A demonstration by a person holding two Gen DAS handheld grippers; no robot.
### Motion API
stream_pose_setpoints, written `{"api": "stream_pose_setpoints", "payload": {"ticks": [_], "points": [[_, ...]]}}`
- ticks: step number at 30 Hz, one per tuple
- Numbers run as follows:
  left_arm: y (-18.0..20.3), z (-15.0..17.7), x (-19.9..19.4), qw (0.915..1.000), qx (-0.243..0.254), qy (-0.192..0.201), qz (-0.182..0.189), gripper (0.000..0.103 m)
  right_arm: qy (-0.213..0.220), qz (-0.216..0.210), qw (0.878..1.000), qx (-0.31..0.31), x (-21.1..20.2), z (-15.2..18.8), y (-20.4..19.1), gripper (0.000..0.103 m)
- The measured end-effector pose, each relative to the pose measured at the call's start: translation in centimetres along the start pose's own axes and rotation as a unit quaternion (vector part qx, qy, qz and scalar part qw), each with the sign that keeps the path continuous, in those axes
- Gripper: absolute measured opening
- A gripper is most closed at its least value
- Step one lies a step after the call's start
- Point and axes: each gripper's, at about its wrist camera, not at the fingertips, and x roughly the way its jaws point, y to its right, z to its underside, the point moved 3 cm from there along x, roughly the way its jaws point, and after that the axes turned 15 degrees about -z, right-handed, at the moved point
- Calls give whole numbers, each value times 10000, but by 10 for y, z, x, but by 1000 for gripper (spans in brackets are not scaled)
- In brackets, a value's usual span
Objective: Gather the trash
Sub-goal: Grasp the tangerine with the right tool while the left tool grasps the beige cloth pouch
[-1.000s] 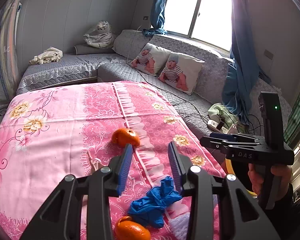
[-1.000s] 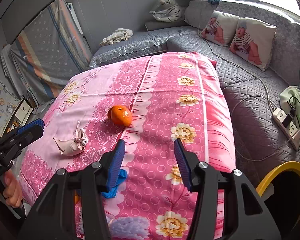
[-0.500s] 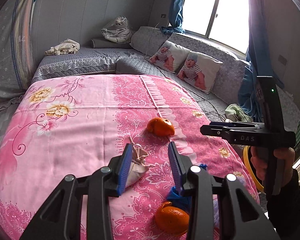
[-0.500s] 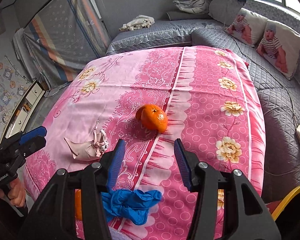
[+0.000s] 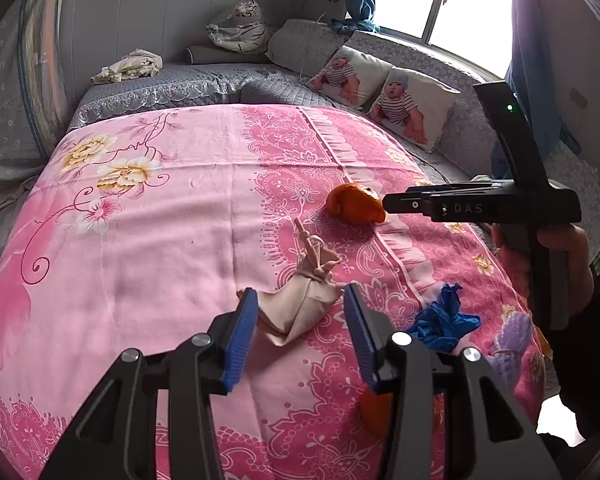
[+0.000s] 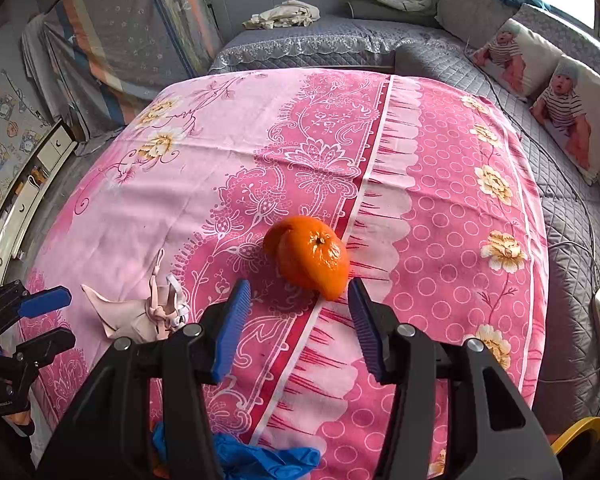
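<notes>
A crumpled beige face mask lies on the pink flowered cloth. My left gripper is low over it, its jaws opening, with the mask's near end between the blue pads and not pressed. An orange peel sits just beyond my right gripper, which is open and holds nothing. From the right wrist, the mask and the left gripper show at the left. A blue glove lies to the right of the mask. The right gripper reaches in beside the peel.
A second orange piece is half hidden behind my left gripper's right finger. A purple item lies at the cloth's right edge. A yellow bin rim shows low on the right. Grey sofa and cushions stand behind.
My left gripper moved from above the blue glove to the beige mask and sank; its jaws widened. My right gripper came forward and down toward the orange peel.
</notes>
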Motion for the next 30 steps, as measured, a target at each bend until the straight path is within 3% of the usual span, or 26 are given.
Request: {"api": "stream_pose_setpoints", "payload": {"ticks": [8, 16, 30], "points": [[-3, 2, 20, 9996, 56, -269, -46, 46, -207, 50, 9998, -7, 25, -11, 7, 50], [6, -3, 33, 9989, 253, -381, -132, 56, -252, 124, 9996, 40, 40, -17, 15, 51], [35, -6, 58, 9945, 812, -557, -362, 56, -374, 153, 9991, 89, 55, -20, 23, 49]]}}
